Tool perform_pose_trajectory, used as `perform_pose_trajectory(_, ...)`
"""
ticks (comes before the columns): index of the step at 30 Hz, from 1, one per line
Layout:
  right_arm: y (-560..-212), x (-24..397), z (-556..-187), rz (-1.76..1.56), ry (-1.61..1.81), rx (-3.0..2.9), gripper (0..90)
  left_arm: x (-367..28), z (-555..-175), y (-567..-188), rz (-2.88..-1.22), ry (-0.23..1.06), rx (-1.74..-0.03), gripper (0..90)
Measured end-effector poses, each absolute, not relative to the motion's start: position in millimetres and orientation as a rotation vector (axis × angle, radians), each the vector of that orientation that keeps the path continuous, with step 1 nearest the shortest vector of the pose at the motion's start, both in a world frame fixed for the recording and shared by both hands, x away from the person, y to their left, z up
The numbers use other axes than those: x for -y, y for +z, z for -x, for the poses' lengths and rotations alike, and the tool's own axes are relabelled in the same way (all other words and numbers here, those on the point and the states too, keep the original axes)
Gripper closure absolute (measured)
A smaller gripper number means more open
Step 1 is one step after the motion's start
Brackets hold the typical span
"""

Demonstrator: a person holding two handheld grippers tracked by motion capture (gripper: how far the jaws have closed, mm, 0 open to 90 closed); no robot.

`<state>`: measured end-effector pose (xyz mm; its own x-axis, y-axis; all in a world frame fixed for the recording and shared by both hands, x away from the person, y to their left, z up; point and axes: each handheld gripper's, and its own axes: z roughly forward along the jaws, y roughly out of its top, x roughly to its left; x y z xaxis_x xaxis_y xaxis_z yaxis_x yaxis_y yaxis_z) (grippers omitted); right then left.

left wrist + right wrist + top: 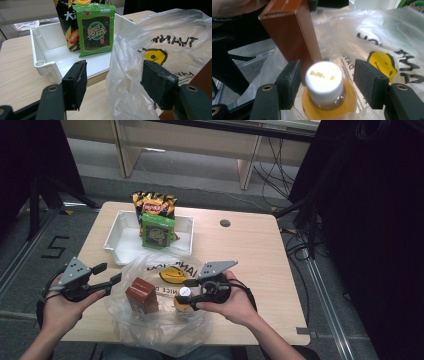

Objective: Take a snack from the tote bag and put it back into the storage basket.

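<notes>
The high view looked forward and down from above the person's side onto the light wooden table (pixel 250 250), taking in the whole top from a distance. The left gripper view sat low and close, facing across the table toward the white plastic tray (pixel 47 56), which the high view shared (pixel 120 237). The right gripper view looked steeply down, very near the white-capped orange bottle (pixel 325 80). All three shared the clear printed plastic bag (pixel 150 320) (pixel 130 75) (pixel 352 32).
</notes>
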<state>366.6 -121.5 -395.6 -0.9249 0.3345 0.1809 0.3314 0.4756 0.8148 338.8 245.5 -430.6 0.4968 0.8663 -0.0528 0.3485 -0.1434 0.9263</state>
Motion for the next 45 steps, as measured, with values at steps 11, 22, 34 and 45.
perform_pose_trajectory(11,-420,124,-366,-0.606,1.461,-2.719,30.2,-245,-340,-432,-1.721,0.629,-1.030,36.8)
perform_pose_trajectory(22,-438,121,-364,-0.580,1.451,-2.718,27.6,-243,-340,-432,-1.726,0.627,-1.031,36.8)
perform_pose_trajectory(34,-452,120,-363,-0.582,1.494,-2.715,28.7,-243,-340,-434,-1.735,0.622,-1.026,36.8)
perform_pose_trajectory(45,-453,121,-361,-0.571,1.495,-2.691,30.7,-242,-341,-435,-1.735,0.615,-1.022,36.8)
